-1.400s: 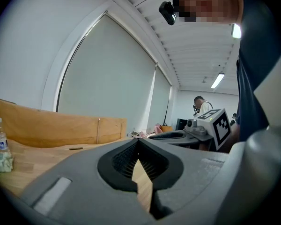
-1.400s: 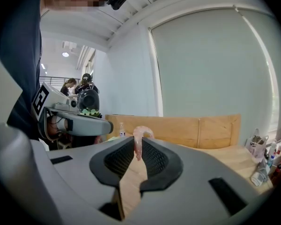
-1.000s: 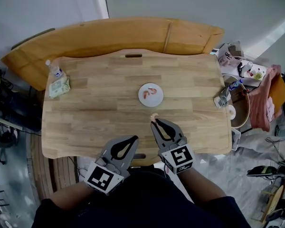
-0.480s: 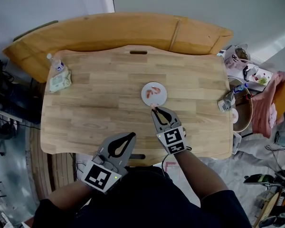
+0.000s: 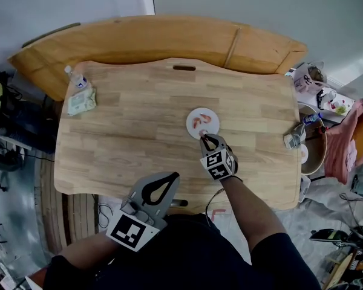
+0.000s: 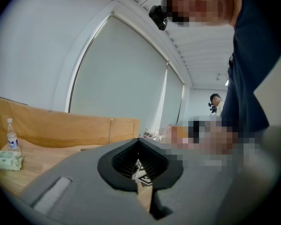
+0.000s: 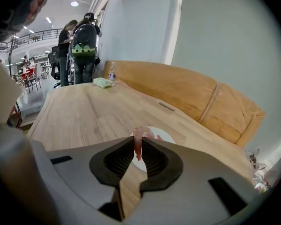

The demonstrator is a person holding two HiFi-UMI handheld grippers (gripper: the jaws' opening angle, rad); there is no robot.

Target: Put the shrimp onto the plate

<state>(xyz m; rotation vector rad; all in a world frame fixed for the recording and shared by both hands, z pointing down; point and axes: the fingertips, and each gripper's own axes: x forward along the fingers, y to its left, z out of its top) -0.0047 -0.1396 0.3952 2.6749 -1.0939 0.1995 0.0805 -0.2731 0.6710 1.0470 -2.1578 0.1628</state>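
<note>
A small white plate lies near the middle of the wooden table, with pink shrimp on it. My right gripper reaches over the plate's near edge and is shut on a pink shrimp, which sticks up between the jaw tips. In the right gripper view the plate lies just beyond the jaws. My left gripper hangs at the table's near edge, its jaws shut with nothing between them; in the left gripper view its tips meet.
A water bottle and a green packet sit at the table's far left corner. A curved wooden bench borders the far side. Clutter and a round basket stand to the right. People stand in the background.
My right gripper has carried the shrimp forward from the table's near side to the plate's near edge. The left gripper has stayed near the table's front edge.
</note>
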